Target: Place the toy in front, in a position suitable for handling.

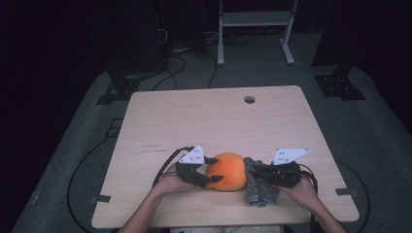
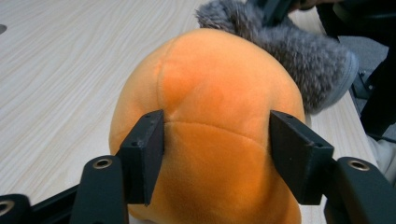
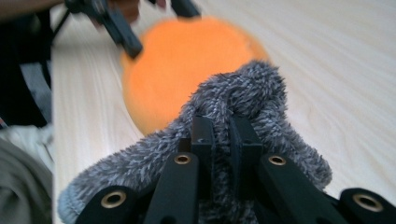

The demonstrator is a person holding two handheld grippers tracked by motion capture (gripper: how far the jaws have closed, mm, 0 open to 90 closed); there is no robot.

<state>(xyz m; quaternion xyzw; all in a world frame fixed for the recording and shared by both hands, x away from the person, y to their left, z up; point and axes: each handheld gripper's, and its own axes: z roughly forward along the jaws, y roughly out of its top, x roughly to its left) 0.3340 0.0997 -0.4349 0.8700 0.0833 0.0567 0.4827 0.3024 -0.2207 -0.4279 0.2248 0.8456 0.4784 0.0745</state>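
An orange plush ball (image 1: 227,171) (image 2: 210,84) (image 3: 173,65) rests on the wooden table (image 1: 209,116) near its front edge. My left gripper (image 1: 214,170) (image 2: 217,140) reaches it from the left, and both pads (image 2: 147,149) press into its sides. Against the ball's right side lies a grey fuzzy cloth (image 1: 257,191) (image 2: 299,51) (image 3: 252,88). My right gripper (image 1: 254,173) (image 3: 222,128) is shut on that cloth, with its jaws buried in the fur. A hand holds each gripper from below.
The table has a round cable hole (image 1: 249,99) near its far edge, and its front edge runs just below the hands. On the floor beyond it stand a white frame (image 1: 255,29), black stand bases (image 1: 340,85) and loose cables (image 1: 175,68).
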